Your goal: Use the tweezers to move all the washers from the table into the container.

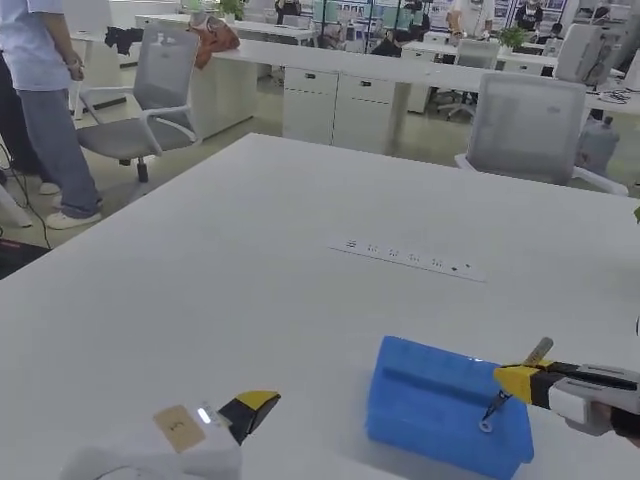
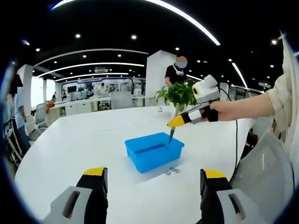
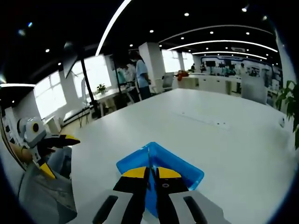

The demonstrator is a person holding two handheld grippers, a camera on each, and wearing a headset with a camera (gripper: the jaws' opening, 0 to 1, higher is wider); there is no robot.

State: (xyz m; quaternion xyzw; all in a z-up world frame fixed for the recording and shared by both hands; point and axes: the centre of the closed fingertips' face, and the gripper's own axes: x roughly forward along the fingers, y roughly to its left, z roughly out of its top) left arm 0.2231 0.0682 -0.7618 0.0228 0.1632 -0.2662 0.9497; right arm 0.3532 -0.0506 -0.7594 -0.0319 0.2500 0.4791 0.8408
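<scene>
Head view: tweezers hold a washer over the blue container.
Fingers of my right gripper pinch them; those of my left gripper gape above the surface, washers just beside the container.

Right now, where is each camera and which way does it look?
Head view: on the person's head, facing forward and down at the white table; left gripper and right gripper with tweezers show low.
Left gripper view: on the left gripper, facing along its open jaws toward the blue container, washers and the person's hand.
Right gripper view: on the right gripper, facing along its shut jaws into the container; left gripper at the left.
Shared: all three see the container.
</scene>
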